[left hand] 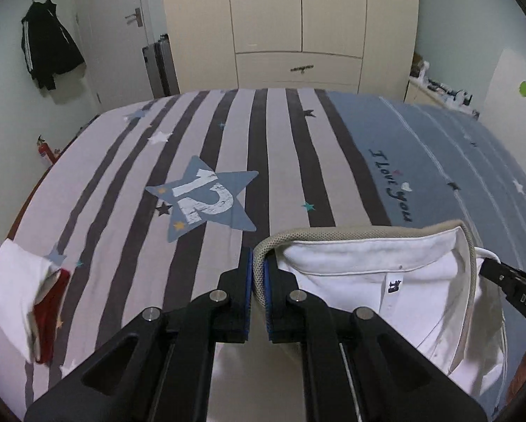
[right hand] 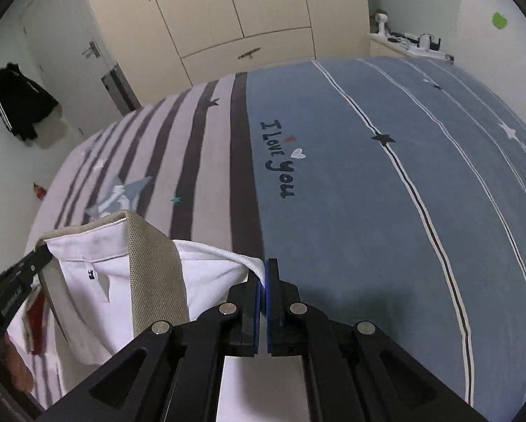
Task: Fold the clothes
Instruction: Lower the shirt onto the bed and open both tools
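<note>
Over the striped grey and blue bedspread (left hand: 227,133), through the left wrist camera, I see my left gripper (left hand: 258,274) closed on the beige mesh collar edge of the white polo shirt (left hand: 385,281), the blue pads pinching the fabric with only the cloth between them. That shirt hangs open toward the right, its inner label showing, and the black tip of my right gripper (left hand: 508,281) touches its far side. A folded white and red garment (left hand: 27,295) lies on the bedspread well off to the left, near a blue star patch printed with 12 (left hand: 203,197).

From the right wrist camera, my right gripper (right hand: 264,281) has its pads pressed together on the white hem of the shirt (right hand: 122,281), which sits raised off the bedspread (right hand: 368,176) to the left. My left gripper (right hand: 13,281) shows at the left edge, against the collar. A cream wardrobe (right hand: 227,10) stands beyond the bed.
</note>
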Tool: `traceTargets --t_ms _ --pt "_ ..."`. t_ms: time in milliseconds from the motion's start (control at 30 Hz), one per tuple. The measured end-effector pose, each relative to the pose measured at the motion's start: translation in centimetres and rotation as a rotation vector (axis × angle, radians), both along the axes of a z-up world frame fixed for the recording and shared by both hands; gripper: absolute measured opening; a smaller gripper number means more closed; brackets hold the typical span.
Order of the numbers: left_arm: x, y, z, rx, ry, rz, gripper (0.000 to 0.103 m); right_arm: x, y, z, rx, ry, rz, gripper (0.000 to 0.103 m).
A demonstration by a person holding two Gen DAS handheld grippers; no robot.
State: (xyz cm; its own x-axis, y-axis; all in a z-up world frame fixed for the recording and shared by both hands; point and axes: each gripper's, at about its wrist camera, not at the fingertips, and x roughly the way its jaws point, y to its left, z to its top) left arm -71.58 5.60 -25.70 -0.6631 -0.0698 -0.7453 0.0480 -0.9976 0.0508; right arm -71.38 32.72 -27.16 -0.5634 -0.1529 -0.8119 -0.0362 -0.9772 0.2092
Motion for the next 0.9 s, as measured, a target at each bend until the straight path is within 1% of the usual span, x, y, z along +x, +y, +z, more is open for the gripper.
traceTargets --t_ms 67,200,300,333,433,467,533,567,600,667,733,767,833,867,900 --pt "-2.4 0.5 -0.1 -0.007 -0.005 0.005 0.004 -1.7 0.5 -0.5 -0.013 -0.011 -0.003 0.002" --pt "-5.7 1.7 -1.4 -0.030 -0.020 0.003 0.004 -5.7 0.8 -1.9 0.027 -0.027 0.030 0.002" --pt "-7.4 2.4 -3.7 -0.064 -0.048 0.002 0.004 -7.5 1.1 -3.6 0.035 -0.056 0.032 0.002" --pt "-8.0 2.3 -4.8 -0.057 -0.066 0.010 0.004 -8.1 1.1 -4.3 0.039 -0.072 0.039 0.002" --pt "-8.5 1.7 -7.6 -0.035 -0.110 0.025 0.005 -8.9 0.4 -7.2 0.098 -0.124 0.107 0.003" --pt "-8.5 1.5 -8.5 -0.026 -0.124 0.023 0.005 -9.1 0.4 -8.0 0.111 -0.131 0.123 0.006" --pt "-8.3 1.3 -9.4 -0.007 -0.124 0.005 0.006 -8.8 0.6 -9.0 0.095 -0.146 0.130 0.020" --pt "-8.2 1.1 -9.4 0.009 -0.120 -0.003 0.010 -8.6 0.9 -9.2 0.083 -0.148 0.126 0.031" --pt "-8.2 0.8 -9.3 0.029 -0.118 -0.006 0.015 -8.3 1.3 -9.0 0.065 -0.133 0.123 0.040" --pt "-8.0 0.2 -8.7 0.073 -0.109 -0.016 0.021 -7.5 1.7 -8.4 0.046 -0.104 0.110 0.046" --pt "-7.6 -0.6 -7.3 0.123 -0.086 -0.030 0.031 -6.7 2.3 -7.5 0.039 -0.072 0.104 0.046" --pt "-7.4 -1.1 -6.7 0.146 -0.080 -0.041 0.040 -6.3 2.6 -7.0 0.026 -0.053 0.098 0.046" --pt "-6.2 -2.5 -5.3 0.194 -0.061 -0.062 0.046 -5.2 3.1 -6.0 0.001 -0.036 0.087 0.046" --pt "-5.4 -3.3 -4.7 0.204 -0.050 -0.070 0.048 -4.8 3.4 -5.5 -0.011 -0.017 0.084 0.046" --pt "-4.6 -4.1 -4.2 0.198 -0.043 -0.075 0.048 -3.8 3.5 -4.8 -0.004 -0.009 0.082 0.046"
